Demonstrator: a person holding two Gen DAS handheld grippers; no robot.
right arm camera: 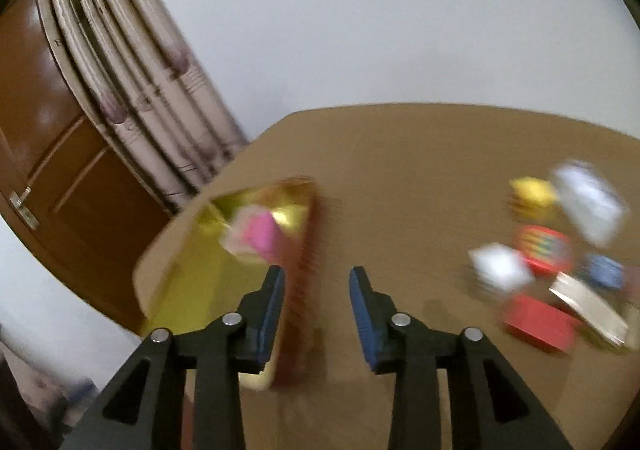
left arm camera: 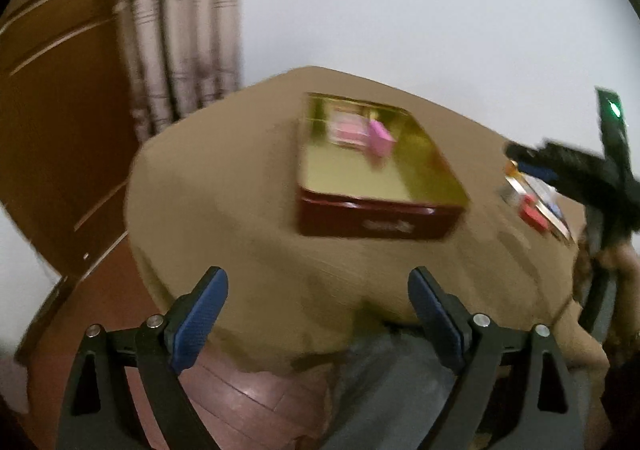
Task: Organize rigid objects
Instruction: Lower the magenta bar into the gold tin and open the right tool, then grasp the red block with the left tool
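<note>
A dark red tin [left arm camera: 376, 223] with a gold inside stands open on the brown table [left arm camera: 224, 185]; pink boxes [left arm camera: 372, 131] lie in it. My left gripper [left arm camera: 318, 286] hangs open and empty over the table's near edge. In the right wrist view the same tin [right arm camera: 188, 278] lies at the left with a pink box [right arm camera: 260, 236] inside. My right gripper [right arm camera: 318, 282] is open with nothing between its fingers, just right of the tin's wall. Several small boxes, among them a red one [right arm camera: 538, 324] and a white one [right arm camera: 500, 266], lie scattered at the right. Both views are blurred.
A curtain [left arm camera: 180, 33] and a wooden door [left arm camera: 52, 97] stand behind the table on the left, a white wall behind. The right gripper's black body [left arm camera: 580, 165] shows at the right edge of the left wrist view, above the loose boxes [left arm camera: 536, 201].
</note>
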